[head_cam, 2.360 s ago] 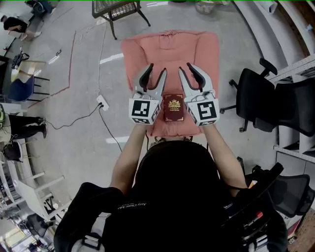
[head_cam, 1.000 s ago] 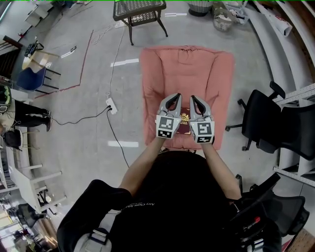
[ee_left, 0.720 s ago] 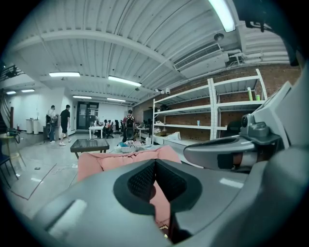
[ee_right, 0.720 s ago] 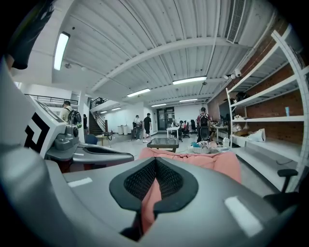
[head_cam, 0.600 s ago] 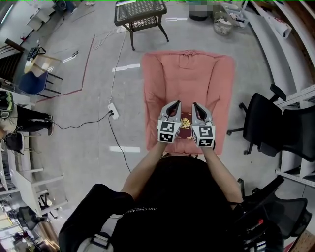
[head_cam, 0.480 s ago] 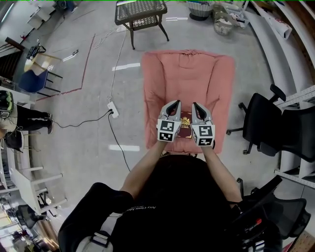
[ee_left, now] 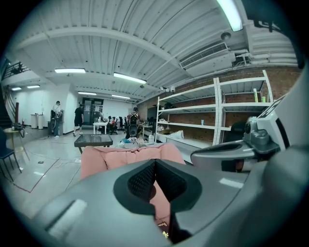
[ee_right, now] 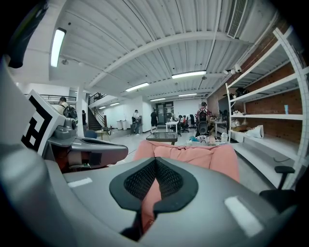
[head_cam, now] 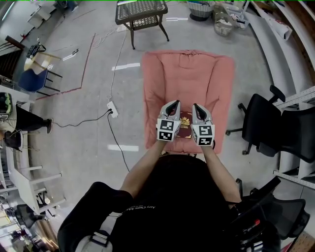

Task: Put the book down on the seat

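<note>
A dark red book (head_cam: 185, 126) with a gold emblem sits between my two grippers, over the front part of the pink cushioned seat (head_cam: 187, 74). My left gripper (head_cam: 173, 105) is against the book's left side and my right gripper (head_cam: 197, 107) against its right side. Both have their jaws shut with nothing between the pads. Whether the book rests on the cushion I cannot tell. In the left gripper view the shut left gripper (ee_left: 155, 181) stands before the seat (ee_left: 123, 159), and the book's gold print (ee_left: 162, 231) shows low down. The right gripper view shows the shut right gripper (ee_right: 155, 178) and the seat (ee_right: 193, 157).
Black office chairs (head_cam: 266, 123) stand right of the seat, with white shelving (ee_right: 270, 91) beyond. A wire-top table (head_cam: 140, 12) is behind the seat. A power strip (head_cam: 112, 107) and cable lie on the floor to the left. A person (head_cam: 22, 123) is at the far left.
Both grippers, with the book between them, have sunk a little toward the seat's front since a second ago. Over the last half second nothing visibly moved.
</note>
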Available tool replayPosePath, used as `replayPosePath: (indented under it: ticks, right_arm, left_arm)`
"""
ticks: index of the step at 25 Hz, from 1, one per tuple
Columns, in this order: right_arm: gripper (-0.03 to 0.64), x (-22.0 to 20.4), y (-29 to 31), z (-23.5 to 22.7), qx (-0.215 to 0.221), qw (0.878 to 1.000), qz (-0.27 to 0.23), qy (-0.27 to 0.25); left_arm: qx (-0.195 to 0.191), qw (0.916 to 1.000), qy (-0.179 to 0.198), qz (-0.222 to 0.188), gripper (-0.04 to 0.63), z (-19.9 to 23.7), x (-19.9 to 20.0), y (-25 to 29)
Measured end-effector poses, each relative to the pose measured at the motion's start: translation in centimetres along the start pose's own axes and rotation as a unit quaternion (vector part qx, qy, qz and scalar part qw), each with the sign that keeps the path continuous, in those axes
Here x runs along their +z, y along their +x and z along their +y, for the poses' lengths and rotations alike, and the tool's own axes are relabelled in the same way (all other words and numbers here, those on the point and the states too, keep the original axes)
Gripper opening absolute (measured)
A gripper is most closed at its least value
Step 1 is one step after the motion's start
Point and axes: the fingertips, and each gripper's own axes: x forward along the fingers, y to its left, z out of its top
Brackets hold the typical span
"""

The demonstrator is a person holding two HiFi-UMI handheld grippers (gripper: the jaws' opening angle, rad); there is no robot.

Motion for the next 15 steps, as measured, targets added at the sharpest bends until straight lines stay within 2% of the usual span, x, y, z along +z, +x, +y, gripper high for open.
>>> replayPosePath:
  ticks: [6, 15]
  right_arm:
    - [0.009, -0.36, 0.15, -0.28, -0.005, 1.0, 0.004, 0.002]
    - [0.009, -0.84, 0.5, -0.17, -0.002, 1.0, 0.016, 0.004]
  left_arm:
    - [-0.002, 0.9999, -0.01, 0.004, 0.002, 0.24, -0.81, 0.25]
    - [-0.005, 0.9999, -0.005, 0.007, 0.002, 0.25, -0.51, 0.41]
